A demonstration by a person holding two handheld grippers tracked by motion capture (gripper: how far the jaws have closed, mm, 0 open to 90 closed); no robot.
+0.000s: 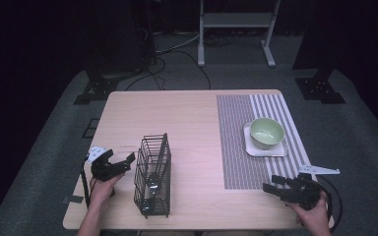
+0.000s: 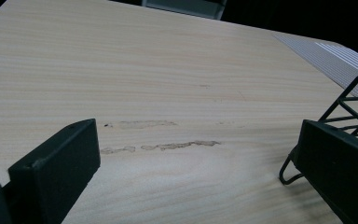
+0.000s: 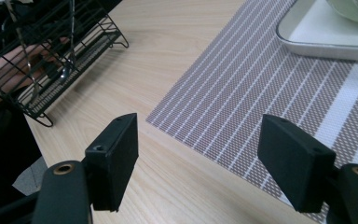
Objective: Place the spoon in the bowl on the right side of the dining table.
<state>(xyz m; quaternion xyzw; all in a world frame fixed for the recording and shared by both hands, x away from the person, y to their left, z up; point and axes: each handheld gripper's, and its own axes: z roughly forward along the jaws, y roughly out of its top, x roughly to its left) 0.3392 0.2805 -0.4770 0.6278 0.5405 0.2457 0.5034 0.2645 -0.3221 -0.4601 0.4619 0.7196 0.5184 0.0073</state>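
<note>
A black wire rack (image 1: 152, 177) stands on the wooden table (image 1: 187, 123) near the front, left of centre. Something shiny and metallic (image 3: 64, 71) rests inside it; I cannot tell what it is. My left gripper (image 1: 127, 163) sits just left of the rack, open, with bare table between its jaws (image 2: 198, 158) and the rack's corner (image 2: 354, 107) beside the right jaw. A pale green bowl (image 1: 267, 132) sits on a white square plate (image 1: 254, 150) on a striped placemat (image 1: 236, 142). My right gripper (image 1: 271, 183) hovers open over the mat's front edge (image 3: 200, 154).
The placemat (image 3: 261, 79) covers the right part of the table, and the plate's rim (image 3: 326, 46) lies ahead of the right gripper. Cables and stand legs (image 1: 202, 49) lie on the grey floor beyond the table's far edge.
</note>
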